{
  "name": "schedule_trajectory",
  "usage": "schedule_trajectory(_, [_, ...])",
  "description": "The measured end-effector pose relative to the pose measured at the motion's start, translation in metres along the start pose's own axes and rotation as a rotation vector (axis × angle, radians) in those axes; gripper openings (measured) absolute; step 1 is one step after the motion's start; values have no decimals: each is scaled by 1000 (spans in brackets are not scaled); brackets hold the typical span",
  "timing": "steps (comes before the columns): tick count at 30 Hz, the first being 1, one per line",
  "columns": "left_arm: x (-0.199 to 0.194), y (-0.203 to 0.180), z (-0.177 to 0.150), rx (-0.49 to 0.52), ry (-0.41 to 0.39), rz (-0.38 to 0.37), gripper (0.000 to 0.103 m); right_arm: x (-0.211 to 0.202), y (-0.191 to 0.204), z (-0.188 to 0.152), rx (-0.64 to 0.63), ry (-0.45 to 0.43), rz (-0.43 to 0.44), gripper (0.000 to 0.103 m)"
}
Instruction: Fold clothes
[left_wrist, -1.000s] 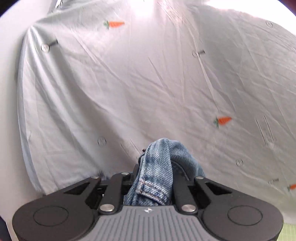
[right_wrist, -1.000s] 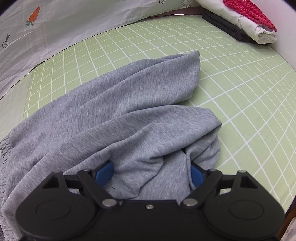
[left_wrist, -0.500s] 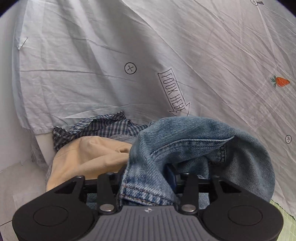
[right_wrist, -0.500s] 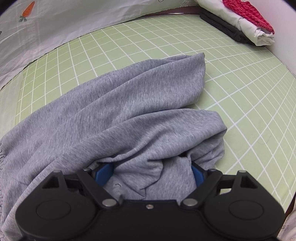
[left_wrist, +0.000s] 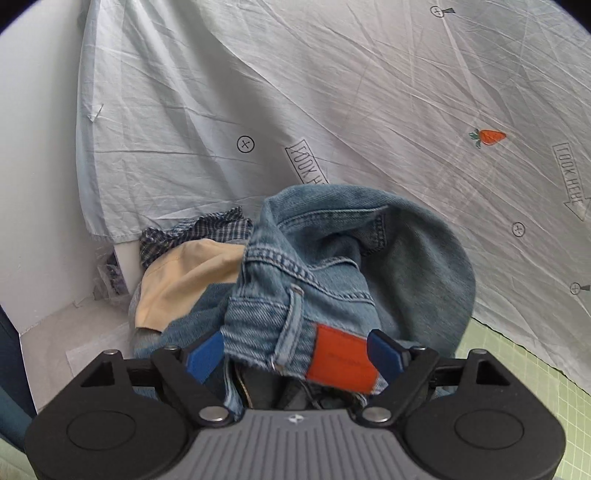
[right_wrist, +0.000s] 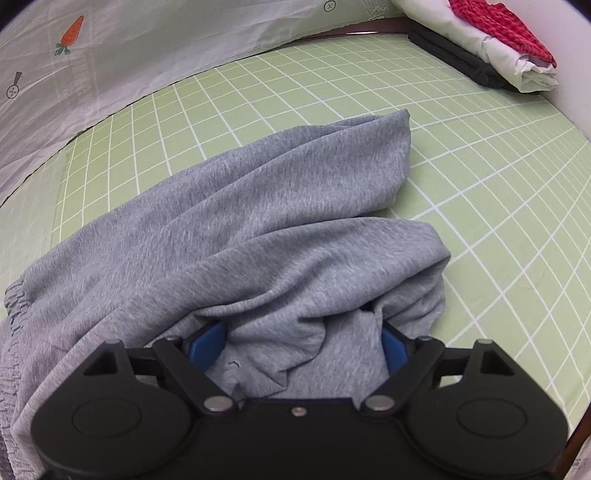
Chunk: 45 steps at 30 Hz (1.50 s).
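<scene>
In the left wrist view, blue denim jeans (left_wrist: 332, 266) with an orange-red waistband label lie bunched between the spread blue pads of my left gripper (left_wrist: 295, 354), over a pile of clothes. The jaws stand wide apart around the waistband, not pinching it. In the right wrist view, a grey knit garment (right_wrist: 258, 229) lies crumpled on the green grid mat (right_wrist: 498, 184). My right gripper (right_wrist: 303, 347) has its blue pads wide apart, with a fold of the grey fabric heaped between and over them.
A pile with a beige garment (left_wrist: 184, 280) and a plaid shirt (left_wrist: 195, 229) sits left of the jeans, by a white wall. A pale carrot-print sheet (left_wrist: 369, 110) hangs behind. Folded white, red and dark clothes (right_wrist: 509, 48) are stacked at the mat's far right corner.
The left gripper swung down from the sheet to the clothes pile and its jaws opened, loosing the jeans, which now show their orange label. The right gripper crept slightly forward over the grey garment.
</scene>
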<state>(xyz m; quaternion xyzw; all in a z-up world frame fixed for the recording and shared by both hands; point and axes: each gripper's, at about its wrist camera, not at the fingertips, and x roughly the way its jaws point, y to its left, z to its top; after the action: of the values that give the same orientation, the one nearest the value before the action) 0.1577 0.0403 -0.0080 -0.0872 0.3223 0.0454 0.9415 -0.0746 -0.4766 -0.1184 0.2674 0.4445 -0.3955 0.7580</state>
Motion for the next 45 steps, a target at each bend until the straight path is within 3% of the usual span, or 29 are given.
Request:
schedule_trajectory(2, [-12, -12, -22, 18, 37, -59, 88, -5, -3, -2, -13, -9, 22, 87])
schedule_trajectory(7, [-20, -55, -85, 75, 241, -249, 88, -12, -18, -3, -39, -22, 69, 87])
schedule_trajectory(16, [-27, -140, -193, 324, 531, -382, 88, -21, -69, -8, -30, -39, 79, 87])
schedule_trajectory(20, [-18, -154, -215, 346, 611, -354, 86, -14, -93, -14, 23, 4, 122, 87])
schedule_trajectory(23, [-16, -163, -224, 371, 638, -311, 78, -5, -98, -13, 24, 49, 205, 83])
schedule_trajectory(26, [-16, -169, -228, 375, 651, -290, 59, 4, -94, -9, 4, 95, 282, 67])
schedule_trajectory(27, [-16, -170, -228, 374, 653, -286, 45, 5, -91, -8, -13, 96, 287, 57])
schedule_trajectory(28, [-17, -172, -228, 366, 655, -290, 39, 6, -88, -7, -31, 92, 287, 54])
schedule_trajectory(30, [-18, -176, -227, 359, 652, -290, 20, 7, -87, -1, -45, 76, 297, 9])
schedule_trajectory(36, [-30, -193, -216, 360, 599, -311, 13, -13, -109, 42, -71, -132, 183, 3])
schedule_trajectory(38, [-37, -197, -206, 349, 556, -354, 12, -29, -114, 64, -115, -261, 84, 0])
schedule_trajectory(41, [-43, -205, -187, 351, 490, -373, 12, -58, -121, 108, -138, -440, 4, 0])
schedule_trajectory(45, [-39, -198, -171, 243, 474, -415, 12, -76, -122, 149, -116, -477, 54, 4])
